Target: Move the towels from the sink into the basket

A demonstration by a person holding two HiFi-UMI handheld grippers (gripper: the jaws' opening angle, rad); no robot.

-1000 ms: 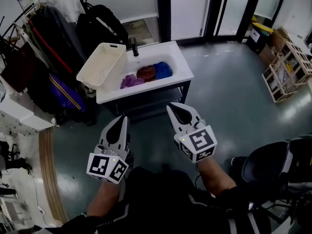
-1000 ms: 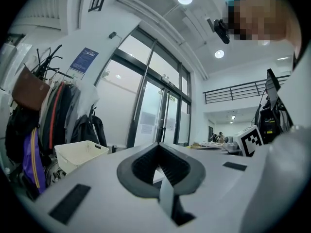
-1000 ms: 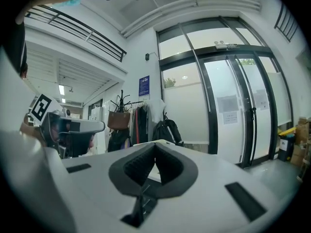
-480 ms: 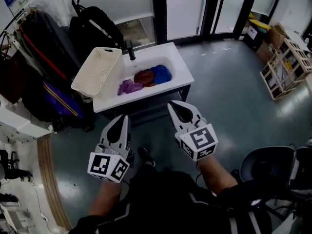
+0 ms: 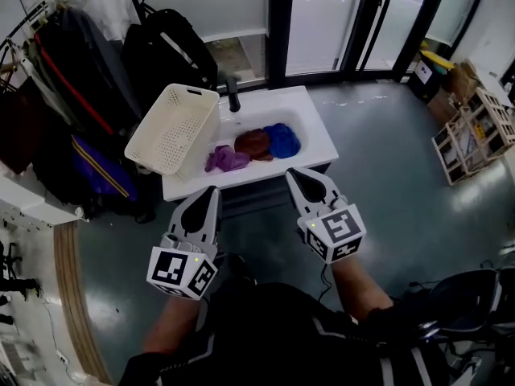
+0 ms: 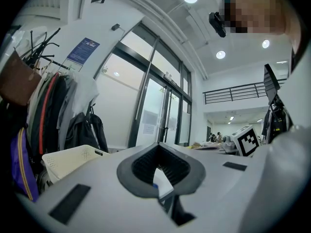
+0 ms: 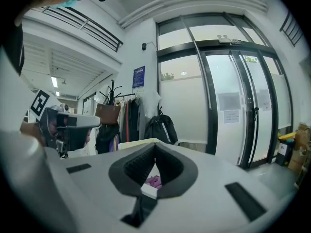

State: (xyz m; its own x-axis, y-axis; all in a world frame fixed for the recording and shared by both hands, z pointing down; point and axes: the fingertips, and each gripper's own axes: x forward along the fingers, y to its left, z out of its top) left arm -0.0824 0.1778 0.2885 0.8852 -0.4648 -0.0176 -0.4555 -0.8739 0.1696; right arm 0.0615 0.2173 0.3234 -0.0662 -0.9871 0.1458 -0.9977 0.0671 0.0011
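Observation:
Three towels lie in the white sink: a purple towel at left, a dark red towel in the middle, a blue towel at right. A cream perforated basket leans tilted on the sink's left end. My left gripper and right gripper hover just short of the sink's front edge, both shut and empty. The purple towel shows past the right gripper's jaws, and the basket appears at left in the left gripper view.
A black tap stands behind the basin. Bags and coats hang on a rack at left. Glass doors lie beyond the sink. A wooden crate sits at right, and an office chair at lower right.
The sink has come closer to both grippers and sits lower in the head view. The grippers stay shut, side by side.

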